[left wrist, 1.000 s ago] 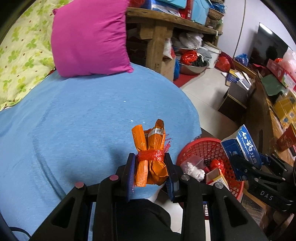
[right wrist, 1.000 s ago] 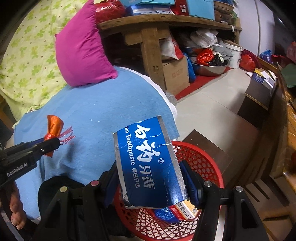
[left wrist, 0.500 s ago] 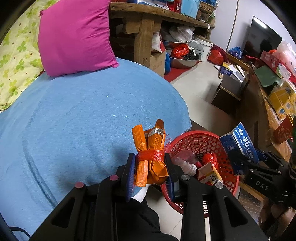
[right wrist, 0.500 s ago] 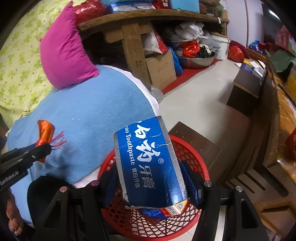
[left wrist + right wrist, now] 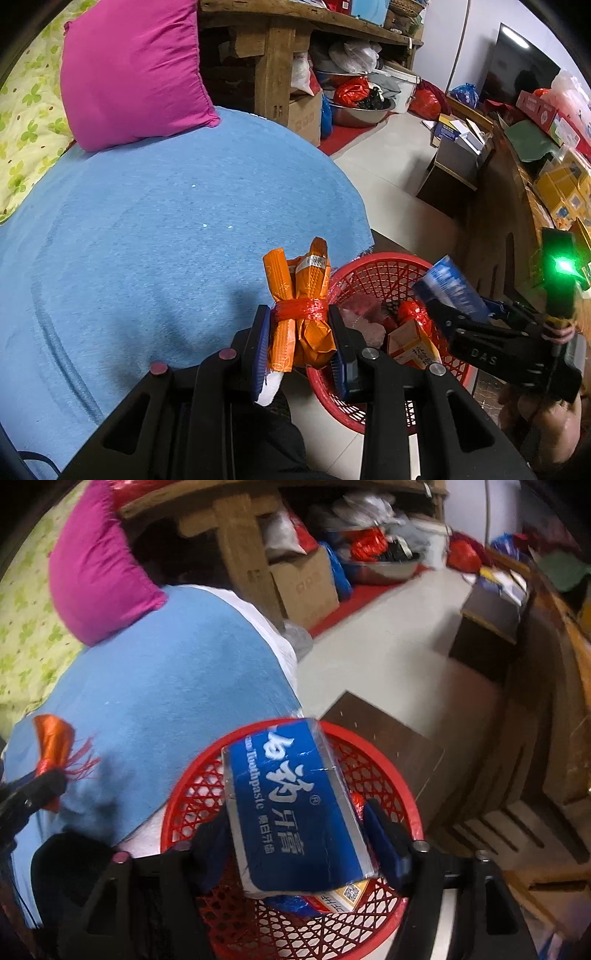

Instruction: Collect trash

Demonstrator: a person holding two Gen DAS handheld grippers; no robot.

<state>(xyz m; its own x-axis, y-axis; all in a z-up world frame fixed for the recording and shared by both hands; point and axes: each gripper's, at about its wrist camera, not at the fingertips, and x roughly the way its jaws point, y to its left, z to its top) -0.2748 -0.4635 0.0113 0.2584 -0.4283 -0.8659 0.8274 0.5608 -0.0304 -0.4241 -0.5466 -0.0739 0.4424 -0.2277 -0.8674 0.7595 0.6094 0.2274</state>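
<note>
My left gripper point(image 5: 299, 332) is shut on an orange wrapper bundle point(image 5: 299, 314) tied with red plastic, held at the edge of the blue bed cover, just left of the red mesh basket point(image 5: 373, 269). My right gripper point(image 5: 299, 834) holds a blue toothpaste box point(image 5: 295, 805) over the red basket point(image 5: 192, 797); the box sits tilted between the jaws, which look spread slightly wider than it. The basket holds a small orange-white carton point(image 5: 413, 343) and other scraps. The right gripper and blue box point(image 5: 454, 291) also show in the left wrist view.
A magenta pillow point(image 5: 129, 70) lies at the far end of the blue bed cover point(image 5: 147, 221). A wooden bench point(image 5: 280, 48) with boxes and bags stands behind. A dark low cabinet point(image 5: 388, 738) and wooden furniture point(image 5: 554, 701) are to the right of the basket.
Both grippers have moved toward the basket. The blue box has tipped and sunk lower between the right jaws, which have spread a little. The left gripper's hold is unchanged.
</note>
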